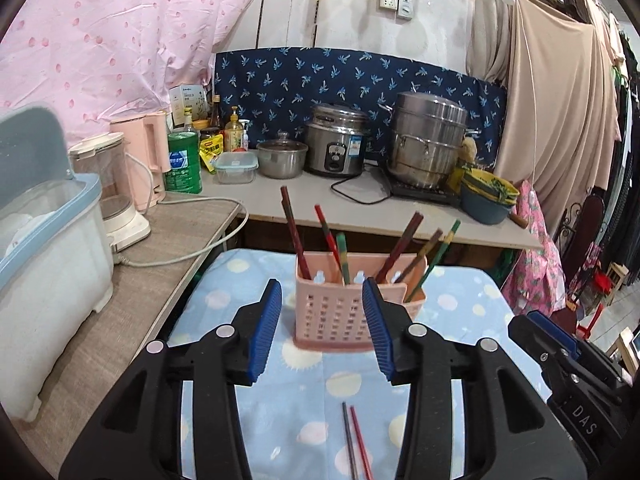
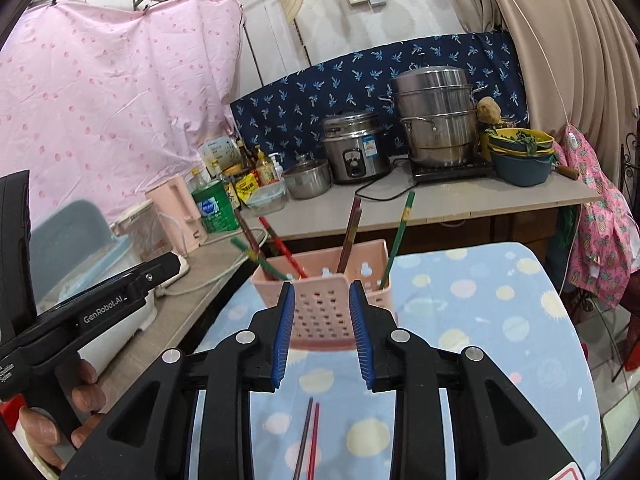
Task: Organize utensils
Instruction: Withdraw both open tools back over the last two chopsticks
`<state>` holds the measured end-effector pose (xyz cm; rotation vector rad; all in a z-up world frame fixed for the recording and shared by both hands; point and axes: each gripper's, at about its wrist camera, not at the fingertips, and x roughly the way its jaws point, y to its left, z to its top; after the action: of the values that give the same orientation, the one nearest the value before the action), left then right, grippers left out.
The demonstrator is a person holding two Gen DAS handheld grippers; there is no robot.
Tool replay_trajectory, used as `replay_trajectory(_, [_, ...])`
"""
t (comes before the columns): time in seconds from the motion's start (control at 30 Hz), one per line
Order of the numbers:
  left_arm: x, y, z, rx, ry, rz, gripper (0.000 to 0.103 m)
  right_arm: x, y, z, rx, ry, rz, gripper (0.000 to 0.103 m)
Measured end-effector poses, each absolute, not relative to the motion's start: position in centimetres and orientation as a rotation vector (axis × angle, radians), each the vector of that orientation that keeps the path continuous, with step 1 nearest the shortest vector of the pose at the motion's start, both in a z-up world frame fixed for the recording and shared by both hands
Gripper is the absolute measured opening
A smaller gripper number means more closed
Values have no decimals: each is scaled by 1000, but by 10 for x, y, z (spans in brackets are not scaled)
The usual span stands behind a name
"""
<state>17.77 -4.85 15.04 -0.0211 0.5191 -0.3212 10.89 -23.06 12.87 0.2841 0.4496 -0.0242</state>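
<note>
Both tools hang above the blue spotted cloth [image 1: 452,304] with nothing between their fingers: the left gripper [image 1: 326,330] has its jaws spread wide, the right gripper [image 2: 322,334] has its jaws spread somewhat less. The pink utensil holder [image 1: 340,312] stands just beyond both sets of fingertips, framed in each gap, with several chopsticks leaning out of it at different angles. Two loose chopsticks [image 1: 354,440], one dark and one red, lie side by side on the cloth below and behind the jaws of each tool, nearer the person than the fingertips; these look like what remains to be put away. The likely trouble is the pair itself: the sticks touch or nearly touch, so a pinch on one may drag or roll the other, and thin sticks flat on soft cloth may slip out or snag the fabric. The leaning chopsticks ahead could be knocked by a forward sweep, and the light holder could tip. The two grippers are close together and may collide. Open cloth lies to the right of the jaws; the counter edge [image 1: 188,272] and cord [image 1: 176,256] crowd the left.
</note>
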Motion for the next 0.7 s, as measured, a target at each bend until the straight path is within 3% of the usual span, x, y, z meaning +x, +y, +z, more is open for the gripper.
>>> replay_trajectory(0.7, [106,-16,64,30,707,-267,40,31,-194,66,240,599,-11,28])
